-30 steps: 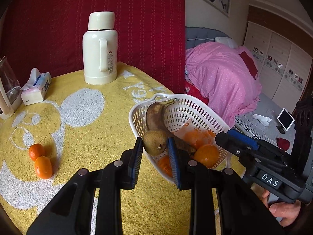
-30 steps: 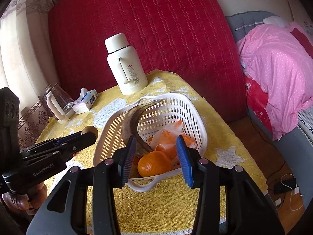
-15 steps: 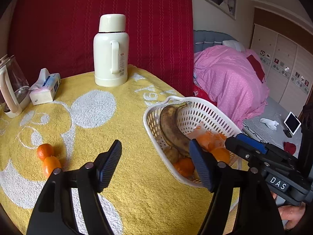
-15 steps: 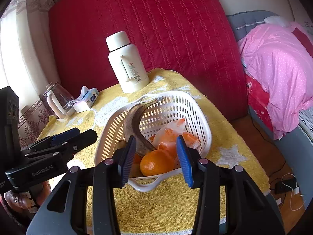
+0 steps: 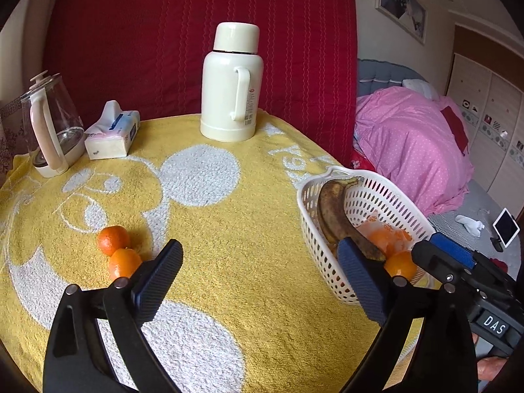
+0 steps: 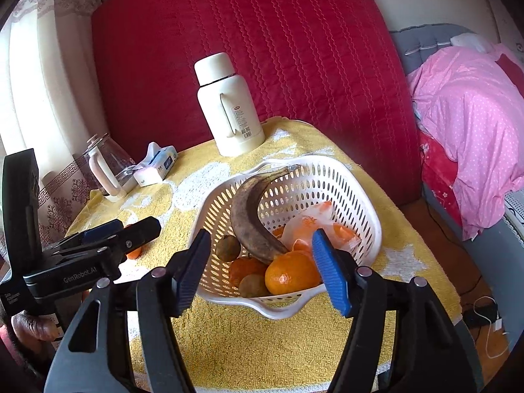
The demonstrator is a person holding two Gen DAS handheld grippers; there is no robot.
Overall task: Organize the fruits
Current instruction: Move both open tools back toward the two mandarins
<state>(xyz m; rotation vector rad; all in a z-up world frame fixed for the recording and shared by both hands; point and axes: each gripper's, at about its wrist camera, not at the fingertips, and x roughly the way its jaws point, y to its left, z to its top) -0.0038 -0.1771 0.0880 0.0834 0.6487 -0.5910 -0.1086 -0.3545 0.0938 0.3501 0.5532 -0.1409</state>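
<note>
A white perforated basket [image 5: 386,196] [image 6: 360,203] sits at the right of the yellow towel-covered table. It holds a browned banana [image 6: 252,216], oranges [image 6: 290,273], small brown fruits [image 6: 227,247] and an orange plastic bag [image 6: 314,226]. Two oranges [image 5: 118,250] lie loose on the towel at the left. My left gripper [image 5: 258,281] is open and empty over the towel between the loose oranges and the basket. My right gripper [image 6: 262,270] is open and empty, just above the basket's near rim.
A cream thermos [image 5: 232,82] stands at the back of the table, with a tissue pack [image 5: 111,132] and a glass kettle [image 5: 52,131] at the back left. A red padded panel is behind. A pink-covered bed [image 5: 412,144] lies beyond the table's right edge.
My left gripper opened and let a brown fruit drop into the basket, then swung left away from the basket. The right gripper stayed open near the basket.
</note>
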